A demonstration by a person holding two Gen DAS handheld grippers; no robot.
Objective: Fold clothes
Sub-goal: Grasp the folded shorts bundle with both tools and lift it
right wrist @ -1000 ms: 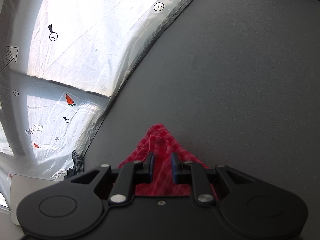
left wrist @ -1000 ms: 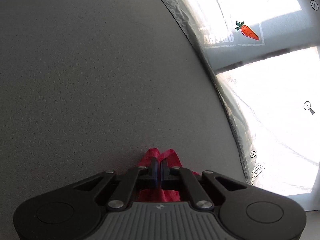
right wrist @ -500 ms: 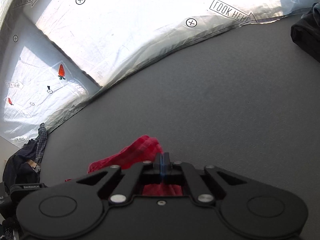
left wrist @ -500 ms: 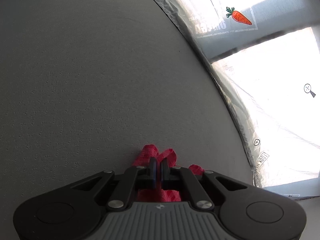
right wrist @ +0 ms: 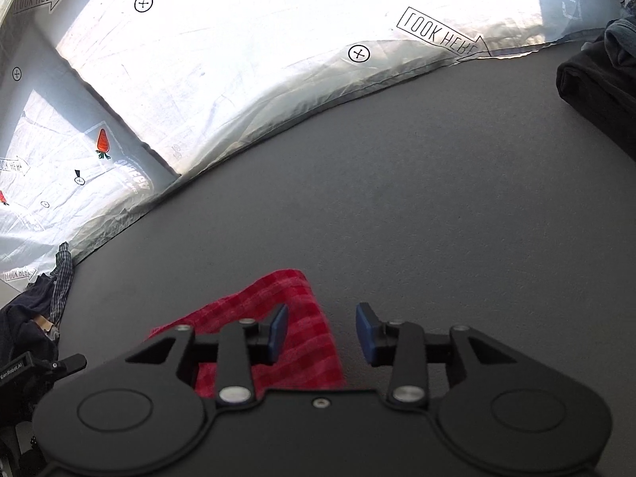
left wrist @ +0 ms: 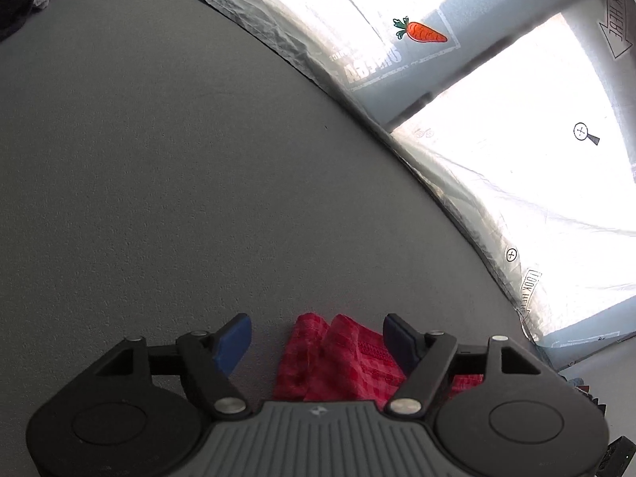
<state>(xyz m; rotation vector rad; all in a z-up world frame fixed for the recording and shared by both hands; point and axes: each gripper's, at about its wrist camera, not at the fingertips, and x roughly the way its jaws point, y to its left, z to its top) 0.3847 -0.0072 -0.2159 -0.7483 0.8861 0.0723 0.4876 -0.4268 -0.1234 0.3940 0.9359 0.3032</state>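
A red checked cloth (left wrist: 338, 357) lies on the grey table (left wrist: 159, 198), bunched into folds. My left gripper (left wrist: 318, 338) is open, its blue-padded fingers standing wide on either side of the cloth's folded end. In the right wrist view the same cloth (right wrist: 302, 318) lies flat with a corner pointing away. My right gripper (right wrist: 322, 330) is open, its left finger over the cloth and its right finger over bare table. Neither gripper holds anything.
A white printed plastic sheet (left wrist: 516, 159) with carrot and "look here" marks runs along the table's far edge. A dark garment (right wrist: 596, 91) lies at the right. A pile of dark and checked clothes (right wrist: 35, 310) sits at the left.
Both grippers were shut on the red cloth half a second ago and have opened and let it go. The cloth now rests on the table.
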